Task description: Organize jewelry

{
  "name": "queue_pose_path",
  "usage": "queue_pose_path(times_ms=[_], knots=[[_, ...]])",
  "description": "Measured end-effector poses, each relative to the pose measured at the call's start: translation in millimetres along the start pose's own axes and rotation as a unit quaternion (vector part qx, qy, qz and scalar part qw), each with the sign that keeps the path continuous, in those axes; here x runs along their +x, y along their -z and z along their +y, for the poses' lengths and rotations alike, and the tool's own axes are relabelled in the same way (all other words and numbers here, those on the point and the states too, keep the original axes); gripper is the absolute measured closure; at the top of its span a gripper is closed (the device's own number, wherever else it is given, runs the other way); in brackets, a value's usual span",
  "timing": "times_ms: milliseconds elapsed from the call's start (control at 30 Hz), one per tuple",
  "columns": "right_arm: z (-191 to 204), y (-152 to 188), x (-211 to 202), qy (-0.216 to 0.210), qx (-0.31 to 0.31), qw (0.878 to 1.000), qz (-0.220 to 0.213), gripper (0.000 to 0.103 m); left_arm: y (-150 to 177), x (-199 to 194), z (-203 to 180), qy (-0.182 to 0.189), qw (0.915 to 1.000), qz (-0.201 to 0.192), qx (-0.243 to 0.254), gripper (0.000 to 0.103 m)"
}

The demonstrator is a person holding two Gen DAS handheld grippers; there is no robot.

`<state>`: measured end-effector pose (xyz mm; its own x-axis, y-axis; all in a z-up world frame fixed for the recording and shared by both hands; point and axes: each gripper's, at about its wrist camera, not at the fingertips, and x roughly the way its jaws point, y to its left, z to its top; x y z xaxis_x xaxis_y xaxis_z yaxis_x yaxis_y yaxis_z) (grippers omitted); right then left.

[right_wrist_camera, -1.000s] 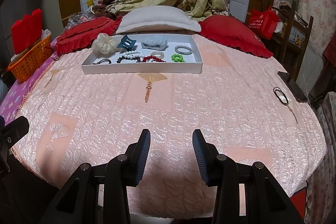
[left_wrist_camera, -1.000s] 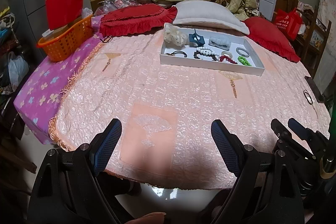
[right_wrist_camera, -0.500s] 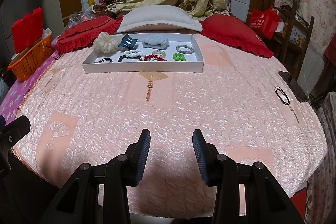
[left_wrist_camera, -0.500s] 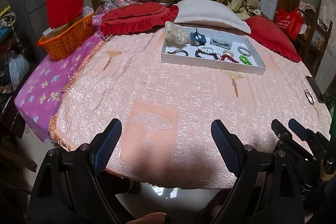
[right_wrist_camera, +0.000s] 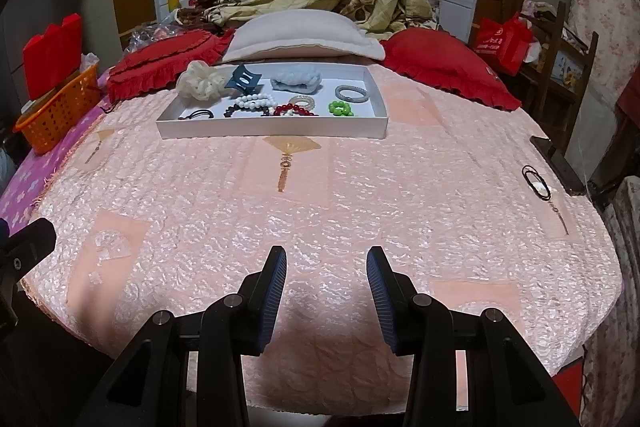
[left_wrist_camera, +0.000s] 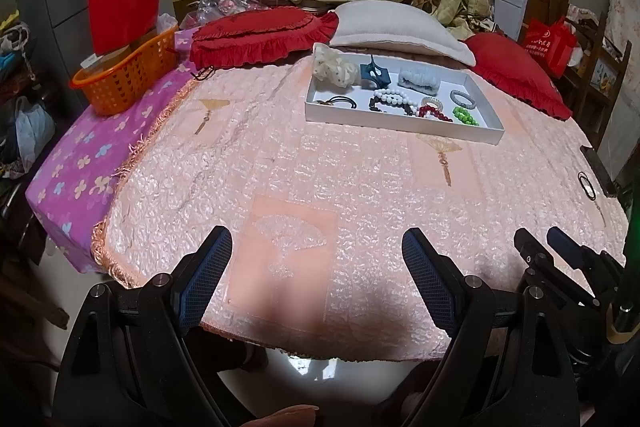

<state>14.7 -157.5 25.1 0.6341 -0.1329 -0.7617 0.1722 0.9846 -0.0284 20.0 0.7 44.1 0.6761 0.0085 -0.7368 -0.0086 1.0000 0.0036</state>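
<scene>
I've got both sets of jaws spread and empty over the near edge of the bed (right_wrist_camera: 360,195) — left gripper (left_wrist_camera: 316,267) wide, right gripper (right_wrist_camera: 326,283) narrower. The jewelry sits in the white tray (right_wrist_camera: 272,131) at the far side, near the pillows. One black loop (right_wrist_camera: 536,181) lies apart, by the right edge. The bead bracelets (right_wrist_camera: 256,103) look light, slippery and prone to rolling; I'd pinch across the strand. The cream scrunchie (right_wrist_camera: 200,85) is soft — grab it anywhere. Where beads overlap I can't separate them at this range.
</scene>
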Motion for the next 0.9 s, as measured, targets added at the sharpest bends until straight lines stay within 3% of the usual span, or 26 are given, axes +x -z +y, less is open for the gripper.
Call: queue_pose_path(times_ms=[900], knots=[[-8.5,-2.3,4.2,0.02,0.008,1.0,0.004,0.062,9.4,9.8,-7.4,0.022,0.9996,0.017,0.011,0.016]])
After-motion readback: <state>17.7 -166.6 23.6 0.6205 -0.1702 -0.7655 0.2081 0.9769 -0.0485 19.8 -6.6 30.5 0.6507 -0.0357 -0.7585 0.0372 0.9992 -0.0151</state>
